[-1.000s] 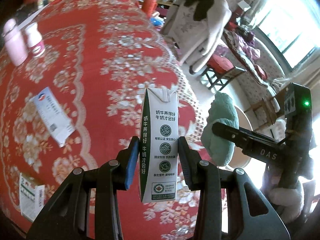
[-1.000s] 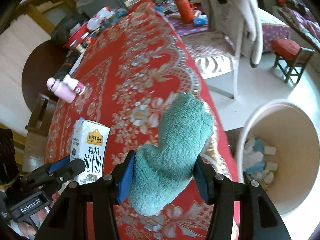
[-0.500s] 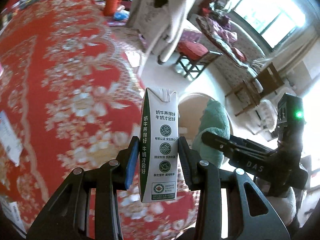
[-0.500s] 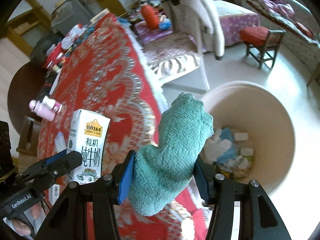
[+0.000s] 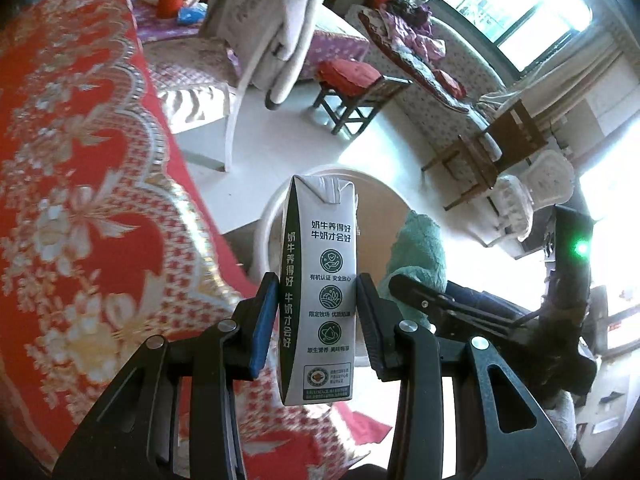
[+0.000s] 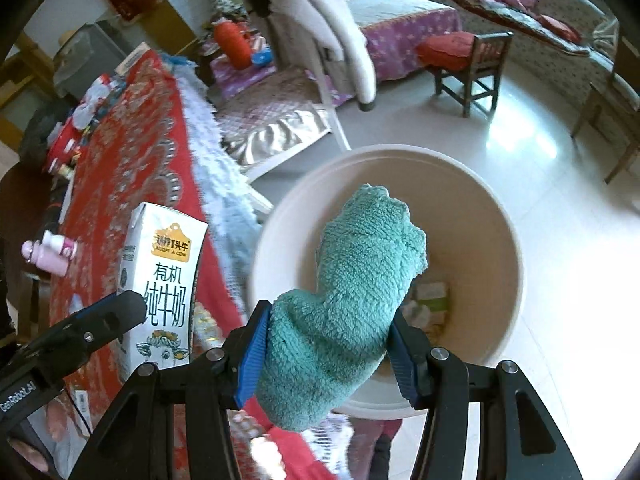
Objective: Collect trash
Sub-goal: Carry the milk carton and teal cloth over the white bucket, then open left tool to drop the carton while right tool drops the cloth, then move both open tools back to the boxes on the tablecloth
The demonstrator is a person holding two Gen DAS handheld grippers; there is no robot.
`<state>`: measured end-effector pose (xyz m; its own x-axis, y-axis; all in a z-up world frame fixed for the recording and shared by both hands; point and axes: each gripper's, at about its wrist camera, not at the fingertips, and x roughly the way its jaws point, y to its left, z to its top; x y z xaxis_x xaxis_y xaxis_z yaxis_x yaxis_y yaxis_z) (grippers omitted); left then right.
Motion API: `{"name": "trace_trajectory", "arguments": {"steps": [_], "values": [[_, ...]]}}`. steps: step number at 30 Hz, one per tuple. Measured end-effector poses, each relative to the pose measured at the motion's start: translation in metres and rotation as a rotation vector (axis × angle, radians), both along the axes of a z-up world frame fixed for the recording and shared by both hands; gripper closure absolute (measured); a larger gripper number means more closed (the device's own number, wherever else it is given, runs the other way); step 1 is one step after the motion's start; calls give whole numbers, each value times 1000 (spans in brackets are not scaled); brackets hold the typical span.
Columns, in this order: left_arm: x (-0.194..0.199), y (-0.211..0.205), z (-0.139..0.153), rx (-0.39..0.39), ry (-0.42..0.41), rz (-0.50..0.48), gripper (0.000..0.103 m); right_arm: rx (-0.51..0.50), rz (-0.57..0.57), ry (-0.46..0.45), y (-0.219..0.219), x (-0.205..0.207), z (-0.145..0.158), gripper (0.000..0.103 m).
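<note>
Left wrist: steeply down, close over table edge.
Right wrist: steeply down, over bin.
Shared: bin, table edge.

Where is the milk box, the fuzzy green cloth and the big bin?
milk box (image 5: 326,280), left wrist view, its printed side.
fuzzy green cloth (image 6: 352,296), right wrist view, the middle of its pile.
big bin (image 6: 472,208), right wrist view, its bare inner wall.

Right gripper clamped on a teal fluffy cloth above a beige bin.
At left, the left gripper holds an upright milk carton beside the red tablecloth.
</note>
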<state>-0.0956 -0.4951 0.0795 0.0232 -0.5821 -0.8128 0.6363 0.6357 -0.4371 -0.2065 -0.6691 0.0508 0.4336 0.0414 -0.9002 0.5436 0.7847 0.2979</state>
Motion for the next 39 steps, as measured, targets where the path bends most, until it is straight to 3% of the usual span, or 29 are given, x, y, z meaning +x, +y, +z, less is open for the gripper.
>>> {"name": "trace_trajectory", "arguments": {"steps": [11,14,19,39], "values": [[2,-24,-17,-51,87,3,64,27,-39,35,-25,-12,-18,44],[3,-27,-19,-67,108,-5,48,43,-50,45,-29,-13,-23,37],[0,-28,-14,-68,97,-5,44,49,-58,43,-31,-15,-23,34],[9,47,-2,56,-115,180,44,-11,58,-5,14,15,2,34]]}}
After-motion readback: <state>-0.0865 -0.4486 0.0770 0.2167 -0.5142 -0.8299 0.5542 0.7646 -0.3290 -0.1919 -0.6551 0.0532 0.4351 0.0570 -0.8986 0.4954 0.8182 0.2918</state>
